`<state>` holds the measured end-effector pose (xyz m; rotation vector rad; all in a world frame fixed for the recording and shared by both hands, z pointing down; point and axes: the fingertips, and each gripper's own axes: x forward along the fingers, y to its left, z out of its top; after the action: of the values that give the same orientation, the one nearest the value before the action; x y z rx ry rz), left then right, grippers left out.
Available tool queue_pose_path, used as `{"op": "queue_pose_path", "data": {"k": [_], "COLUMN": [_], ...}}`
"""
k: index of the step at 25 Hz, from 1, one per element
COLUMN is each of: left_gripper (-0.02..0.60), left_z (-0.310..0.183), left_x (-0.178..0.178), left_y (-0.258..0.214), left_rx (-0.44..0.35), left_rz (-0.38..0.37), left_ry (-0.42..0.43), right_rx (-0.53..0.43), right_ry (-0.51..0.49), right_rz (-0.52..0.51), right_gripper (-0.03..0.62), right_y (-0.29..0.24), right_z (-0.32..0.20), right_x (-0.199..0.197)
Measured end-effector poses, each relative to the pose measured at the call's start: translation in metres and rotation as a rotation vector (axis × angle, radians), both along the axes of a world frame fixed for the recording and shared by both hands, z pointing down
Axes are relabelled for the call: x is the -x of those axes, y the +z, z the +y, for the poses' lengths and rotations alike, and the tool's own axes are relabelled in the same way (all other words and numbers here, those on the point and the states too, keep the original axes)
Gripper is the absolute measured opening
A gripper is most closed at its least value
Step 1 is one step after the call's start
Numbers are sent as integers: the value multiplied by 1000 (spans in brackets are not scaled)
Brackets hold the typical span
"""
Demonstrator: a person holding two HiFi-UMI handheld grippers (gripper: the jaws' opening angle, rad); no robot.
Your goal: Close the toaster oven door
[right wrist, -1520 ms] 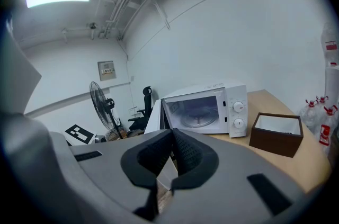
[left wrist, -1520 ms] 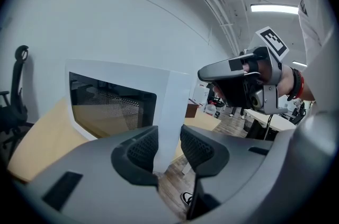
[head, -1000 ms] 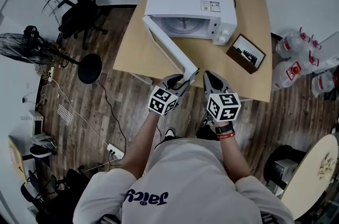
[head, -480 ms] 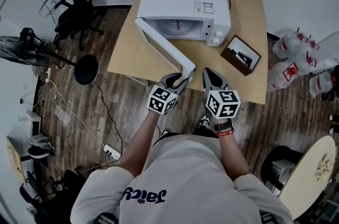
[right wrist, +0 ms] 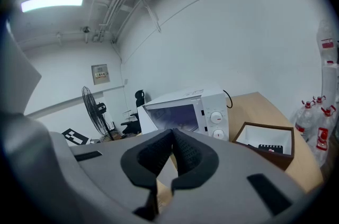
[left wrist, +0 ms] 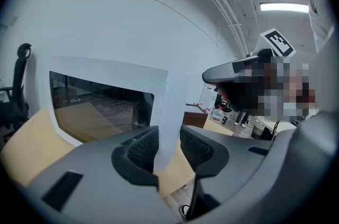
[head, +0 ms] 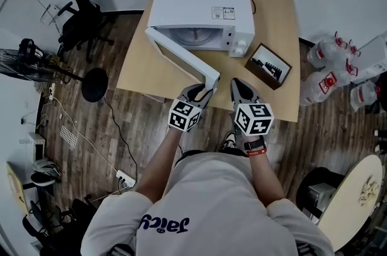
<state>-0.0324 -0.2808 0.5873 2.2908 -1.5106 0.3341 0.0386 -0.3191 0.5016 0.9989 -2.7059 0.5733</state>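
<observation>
The toaster oven (head: 199, 6) stands at the far side of the wooden tabletop (head: 275, 19), white, with two dials at the right of its front; its door (head: 181, 58) is wide open, hinged at the oven's left corner and swung out towards the person, so that its free end lies close to the near edge of the tabletop; the left gripper (head: 204, 90) is at that free end, and in the left gripper view the door's white frame runs down between the two dark ribbed fingers (left wrist: 142, 148), which pinch it from both sides; the door's meshed window shows to the left of them; the right gripper (head: 237, 86) hangs just beside the door's end, to its right and apart from it, pointing towards the oven's front; in the right gripper view its fingers (right wrist: 189, 157) are pressed together at the tips with nothing between them, and the oven's cavity and dials show beyond them; a brown box (head: 269, 66) with a pale lining lies on the tabletop to the right of the oven, near the dials, with a small dark thing inside it; several water bottles (head: 329, 82) with red labels stand on the wooden floor (head: 121, 121) beyond the right end of the tabletop; on the floor at the left are a black office chair (head: 78, 6) and a standing fan (head: 33, 55)
</observation>
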Motion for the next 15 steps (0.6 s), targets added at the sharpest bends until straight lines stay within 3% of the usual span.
{"op": "queue_pose_path", "data": {"k": [15], "left_gripper": [137], "left_z": [-39], "left_x": [-11], "left_y": [-1], "left_rx": [6], "left_rz": [11], "left_ry": [-27], "right_rx": [7], "right_ry": [-9], "right_rz": [-11], "right_gripper": [3], "right_y": [-2], "right_z": [-33], "right_x": [-11]}}
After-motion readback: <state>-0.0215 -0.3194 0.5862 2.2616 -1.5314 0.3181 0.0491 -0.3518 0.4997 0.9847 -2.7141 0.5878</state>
